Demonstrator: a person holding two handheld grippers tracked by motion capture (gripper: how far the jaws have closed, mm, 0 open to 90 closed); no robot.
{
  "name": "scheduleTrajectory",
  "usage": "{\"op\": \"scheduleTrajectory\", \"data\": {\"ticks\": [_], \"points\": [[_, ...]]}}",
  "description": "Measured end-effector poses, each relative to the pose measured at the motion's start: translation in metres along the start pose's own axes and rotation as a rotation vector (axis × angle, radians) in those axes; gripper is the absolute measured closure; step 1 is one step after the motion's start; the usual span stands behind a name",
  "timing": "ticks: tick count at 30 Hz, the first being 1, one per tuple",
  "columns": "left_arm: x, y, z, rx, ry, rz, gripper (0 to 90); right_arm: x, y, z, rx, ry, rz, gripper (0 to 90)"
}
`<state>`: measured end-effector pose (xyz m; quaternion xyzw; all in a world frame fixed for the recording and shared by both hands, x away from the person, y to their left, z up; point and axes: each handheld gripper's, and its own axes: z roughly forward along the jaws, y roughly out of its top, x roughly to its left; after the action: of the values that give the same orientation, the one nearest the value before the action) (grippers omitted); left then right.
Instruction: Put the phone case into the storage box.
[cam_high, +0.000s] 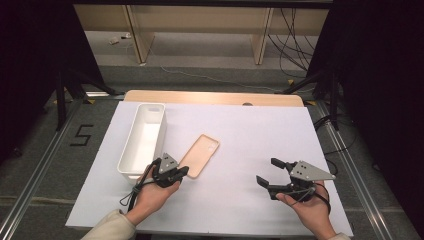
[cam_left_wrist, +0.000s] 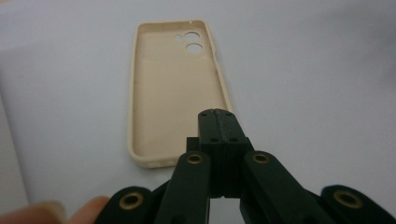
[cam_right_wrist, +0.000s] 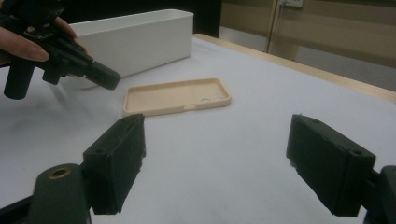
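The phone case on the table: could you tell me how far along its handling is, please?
Little looks done: the phone case lies open side up on the white sheet, beside the white bin. In hand: the left tongs, jaws together, hover by its near end, nothing between them. Left: gripping and moving it, perhaps into the bin. The right tongs wait open.

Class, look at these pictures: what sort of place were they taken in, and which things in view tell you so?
Probably a lab or recording workspace, not a home. A white sheet covers the table, black curtains close in both sides, loose cables trail over the floor behind, and a "5" is marked on the floor.
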<state>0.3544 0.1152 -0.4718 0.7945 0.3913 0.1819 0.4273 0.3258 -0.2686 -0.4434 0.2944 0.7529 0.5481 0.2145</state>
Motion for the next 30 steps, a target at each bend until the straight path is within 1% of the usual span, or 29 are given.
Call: {"op": "scheduleTrajectory", "data": {"ticks": [1, 2, 3, 4, 5, 6, 7, 8, 10, 11, 12, 13, 14, 15, 16, 17, 18, 19, 20, 22, 25, 26, 27, 28, 29, 30], "points": [[-0.001, 0.001, 0.002, -0.001, -0.003, -0.009, 89.9, 0.000, 0.000, 0.000, 0.005, 0.003, -0.002, 20.9], [-0.001, 0.003, 0.006, 0.015, -0.006, -0.007, 89.9, 0.000, 0.000, 0.000, 0.017, 0.009, -0.002, 20.9], [-0.001, 0.003, 0.006, 0.015, -0.006, -0.007, 90.0, 0.000, 0.000, 0.000, 0.030, 0.019, 0.001, 20.9], [-0.001, 0.003, 0.011, 0.023, -0.005, -0.011, 89.9, 0.001, -0.001, 0.000, 0.029, 0.015, 0.011, 20.9], [-0.001, 0.003, 0.011, 0.023, -0.005, -0.011, 90.0, 0.001, -0.001, 0.000, 0.029, 0.015, 0.011, 20.9], [-0.001, 0.004, 0.016, 0.045, -0.006, -0.013, 89.9, 0.000, -0.001, 0.001, 0.020, 0.013, -0.003, 20.9], [-0.002, 0.004, 0.019, 0.045, 0.001, -0.019, 90.0, 0.000, 0.000, 0.000, 0.028, 0.013, -0.007, 20.9], [-0.002, 0.005, 0.021, 0.051, 0.001, -0.019, 90.0, 0.000, 0.000, 0.000, 0.025, 0.014, -0.008, 20.9], [-0.003, 0.005, 0.023, 0.057, -0.002, -0.024, 89.9, 0.000, 0.000, -0.001, 0.036, 0.012, -0.008, 20.9], [-0.003, 0.007, 0.026, 0.077, -0.007, -0.019, 90.0, 0.000, 0.000, -0.001, 0.045, 0.010, -0.009, 20.9], [-0.003, 0.007, 0.029, 0.067, -0.003, -0.017, 90.0, 0.000, 0.000, -0.002, 0.044, 0.010, -0.009, 20.9], [-0.003, 0.007, 0.029, 0.067, -0.003, -0.017, 90.0, 0.000, 0.000, -0.002, 0.044, 0.010, -0.009, 20.9], [-0.004, 0.008, 0.031, 0.092, -0.011, -0.028, 89.9, 0.001, 0.000, -0.001, 0.040, 0.016, 0.008, 20.9], [-0.005, 0.008, 0.033, 0.073, 0.003, -0.032, 90.0, 0.001, 0.000, 0.000, 0.033, 0.013, -0.004, 20.9], [-0.005, 0.008, 0.033, 0.073, 0.003, -0.032, 90.0, 0.000, 0.000, 0.000, 0.028, 0.014, -0.008, 20.9], [-0.003, 0.008, 0.033, 0.089, 0.000, -0.026, 90.0, 0.000, 0.000, 0.000, 0.029, 0.012, -0.008, 20.9], [-0.003, 0.009, 0.035, 0.094, -0.003, -0.040, 90.0, 0.000, 0.000, 0.000, 0.029, 0.012, -0.009, 20.9], [-0.001, 0.009, 0.035, 0.103, 0.006, -0.018, 90.0, 0.001, 0.000, -0.001, 0.039, 0.017, 0.007, 20.9], [-0.001, 0.009, 0.035, 0.103, 0.006, -0.018, 90.0, 0.001, 0.000, -0.001, 0.039, 0.017, 0.007, 20.9], [0.001, 0.009, 0.035, 0.149, -0.001, 0.014, 90.0, 0.001, 0.000, -0.001, 0.040, 0.016, 0.008, 20.9], [0.001, 0.009, 0.036, 0.153, -0.011, 0.007, 90.0, 0.001, 0.000, -0.001, 0.040, 0.017, 0.008, 20.9], [0.001, 0.010, 0.036, 0.174, -0.023, 0.000, 90.0, 0.001, 0.000, -0.001, 0.038, 0.018, 0.009, 20.9], [0.001, 0.010, 0.036, 0.174, -0.023, 0.000, 90.0, 0.001, 0.000, -0.001, 0.040, 0.017, 0.008, 20.9], [-0.001, 0.009, 0.038, 0.160, -0.014, -0.008, 90.0, 0.000, 0.000, 0.000, 0.030, 0.012, -0.008, 20.9], [-0.001, 0.009, 0.039, 0.161, -0.017, -0.023, 90.0, 0.000, 0.000, 0.000, 0.030, 0.012, -0.007, 21.0], [-0.001, 0.009, 0.039, 0.162, -0.013, -0.024, 90.0, 0.000, 0.000, 0.000, 0.030, 0.012, -0.007, 21.0]]}}
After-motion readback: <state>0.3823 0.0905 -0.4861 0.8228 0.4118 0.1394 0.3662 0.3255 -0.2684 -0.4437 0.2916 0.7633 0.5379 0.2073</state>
